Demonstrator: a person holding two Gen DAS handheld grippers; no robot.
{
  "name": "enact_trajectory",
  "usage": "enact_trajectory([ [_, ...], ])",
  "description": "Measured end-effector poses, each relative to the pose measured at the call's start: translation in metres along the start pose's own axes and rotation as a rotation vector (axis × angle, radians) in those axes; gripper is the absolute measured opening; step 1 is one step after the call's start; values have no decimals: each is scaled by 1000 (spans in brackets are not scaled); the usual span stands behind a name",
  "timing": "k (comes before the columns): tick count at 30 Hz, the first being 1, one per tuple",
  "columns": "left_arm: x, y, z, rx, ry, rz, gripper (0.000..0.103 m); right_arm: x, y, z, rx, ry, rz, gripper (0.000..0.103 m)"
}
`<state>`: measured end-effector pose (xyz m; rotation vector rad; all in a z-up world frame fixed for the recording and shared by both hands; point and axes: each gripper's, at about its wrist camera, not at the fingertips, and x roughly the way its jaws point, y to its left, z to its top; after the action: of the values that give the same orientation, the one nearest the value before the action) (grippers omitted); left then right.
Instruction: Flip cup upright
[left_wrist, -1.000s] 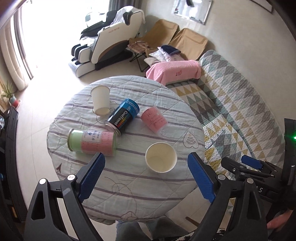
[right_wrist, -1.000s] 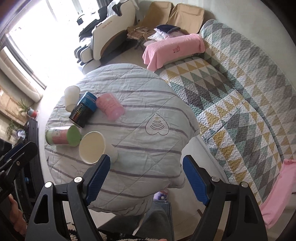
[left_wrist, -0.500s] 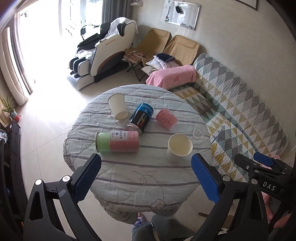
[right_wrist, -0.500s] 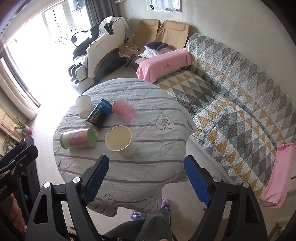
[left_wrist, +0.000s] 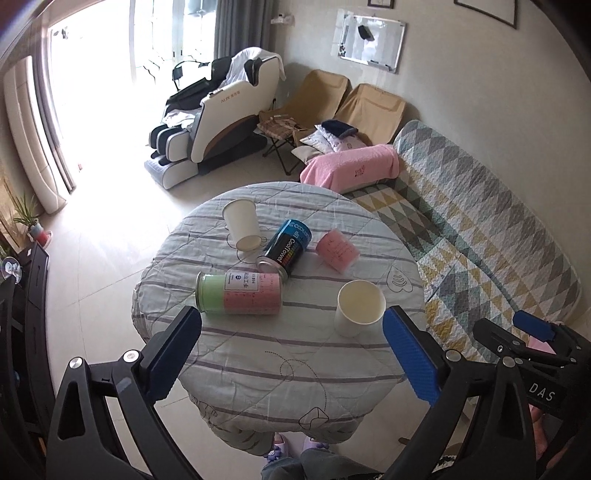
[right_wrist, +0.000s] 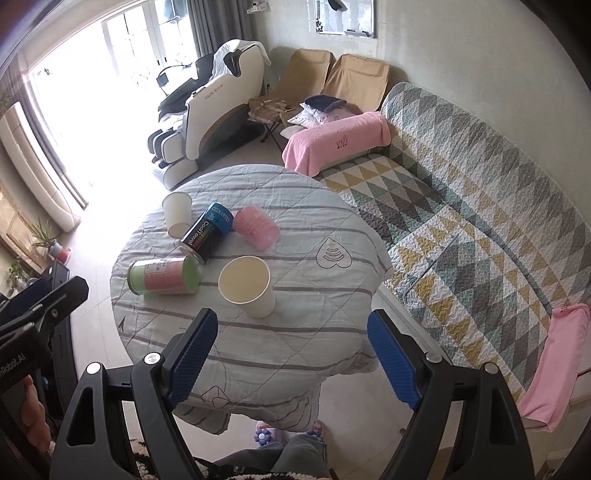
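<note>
A white paper cup (left_wrist: 359, 307) (right_wrist: 249, 286) stands upright, mouth up, near the front right of the round table (left_wrist: 258, 369) (right_wrist: 295, 343). A second white paper cup (left_wrist: 242, 225) (right_wrist: 177, 214) lies on its side at the far left. A pink cup (left_wrist: 338, 250) (right_wrist: 256, 229) lies on its side at the back. My left gripper (left_wrist: 295, 354) is open and empty, held high above the table's near edge. My right gripper (right_wrist: 291, 354) is open and empty, held high over the near edge too.
A dark blue can (left_wrist: 286, 246) (right_wrist: 205, 232) and a green-and-pink can (left_wrist: 240, 293) (right_wrist: 164, 277) lie on their sides on the table. A quilted sofa (left_wrist: 461, 229) stands to the right, a massage chair (left_wrist: 218, 122) behind. The person's slippered feet (left_wrist: 291, 445) show below.
Both grippers have pulled up and back from the table, so it looks smaller and farther. The upright white cup has stayed in place. Both stay open.
</note>
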<state>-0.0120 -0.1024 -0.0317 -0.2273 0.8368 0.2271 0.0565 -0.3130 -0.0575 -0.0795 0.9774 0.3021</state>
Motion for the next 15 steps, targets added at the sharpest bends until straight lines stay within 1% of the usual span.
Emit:
enact_trajectory([
  [4, -7, -3, 3, -3, -47, 4, 100, -8, -4, -2, 7, -30, 2, 85],
  [11, -24, -14, 10, 35, -145, 13, 101, -33, -5, 4, 5, -160, -26, 85],
  [15, -32, -19, 14, 56, -199, 19, 102, -41, -4, 5, -4, -211, -55, 85],
])
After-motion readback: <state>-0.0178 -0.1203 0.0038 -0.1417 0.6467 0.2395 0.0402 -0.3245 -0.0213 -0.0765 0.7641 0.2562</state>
